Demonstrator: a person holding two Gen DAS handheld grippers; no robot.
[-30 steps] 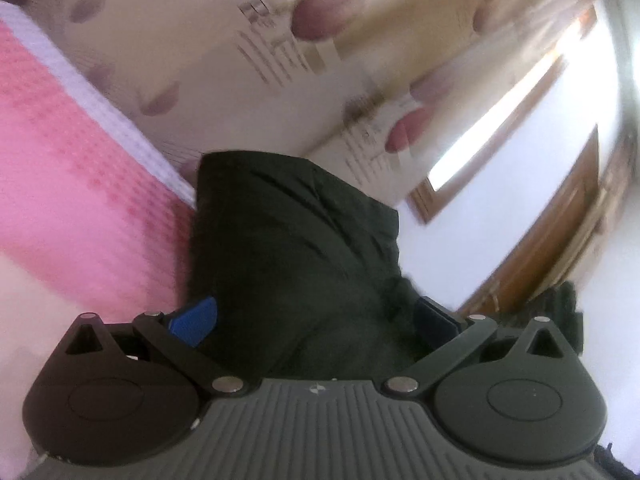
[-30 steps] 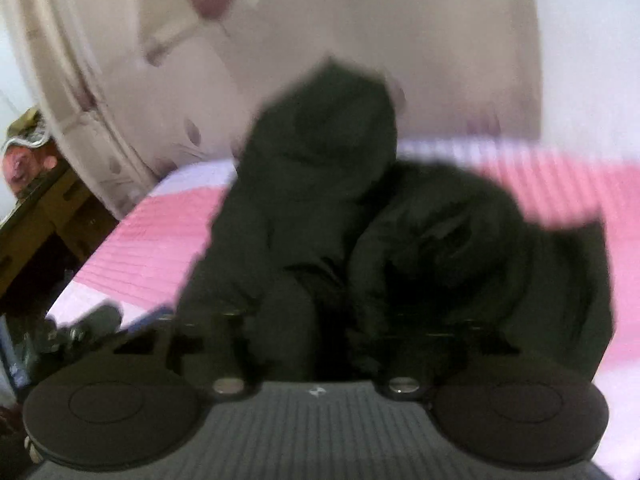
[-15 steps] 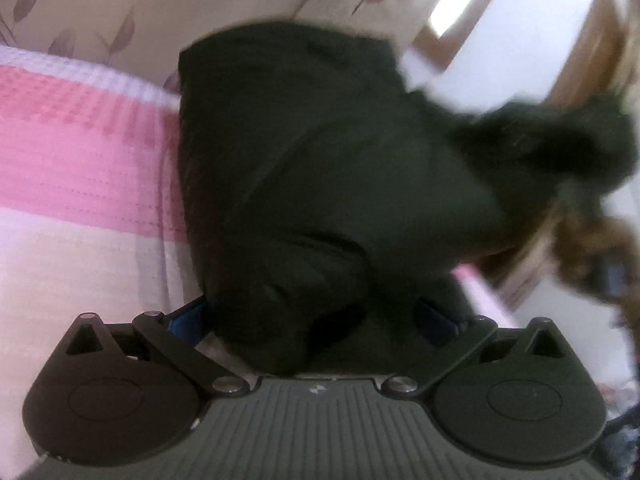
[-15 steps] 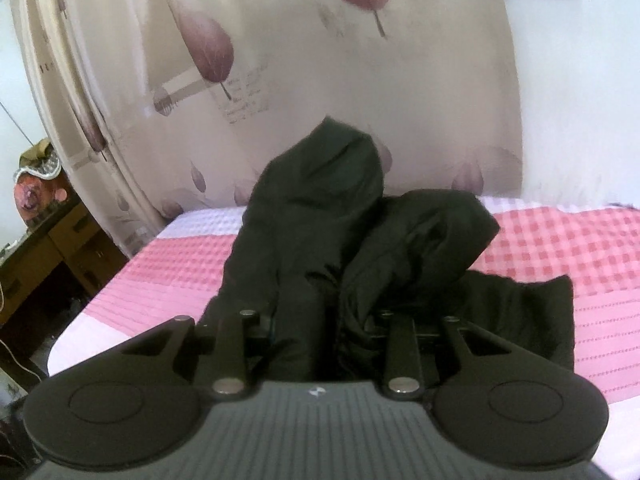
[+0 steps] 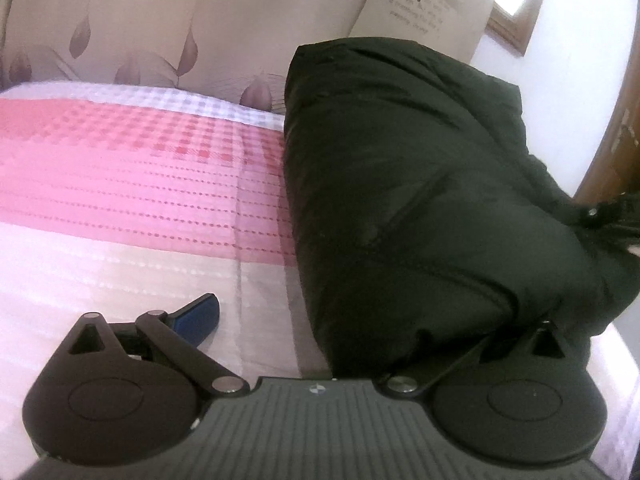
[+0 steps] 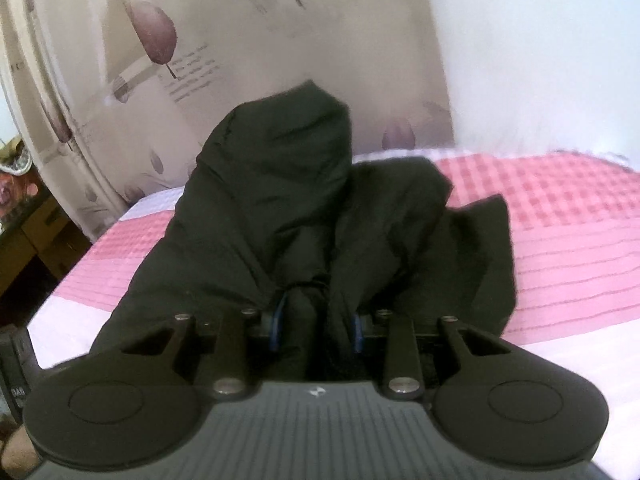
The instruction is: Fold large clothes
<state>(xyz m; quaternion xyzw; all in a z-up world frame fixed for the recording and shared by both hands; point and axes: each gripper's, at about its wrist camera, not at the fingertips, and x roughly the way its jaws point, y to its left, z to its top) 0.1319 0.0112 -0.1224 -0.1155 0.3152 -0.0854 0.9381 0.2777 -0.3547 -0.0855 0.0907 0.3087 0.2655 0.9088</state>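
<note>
Right now your right gripper (image 6: 316, 326) is clamped on a bunched fold of the black jacket (image 6: 272, 200), which is heaped on the pink checked bedspread (image 6: 568, 216). Your left gripper (image 5: 360, 320) stands wide, jacket (image 5: 400, 184) draped over its right finger.

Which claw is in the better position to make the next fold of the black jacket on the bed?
Probably the right claw: black jacket fabric is bunched between its pads. The left claw stands wide open at the jacket's edge on the bed, gripping nothing.
</note>
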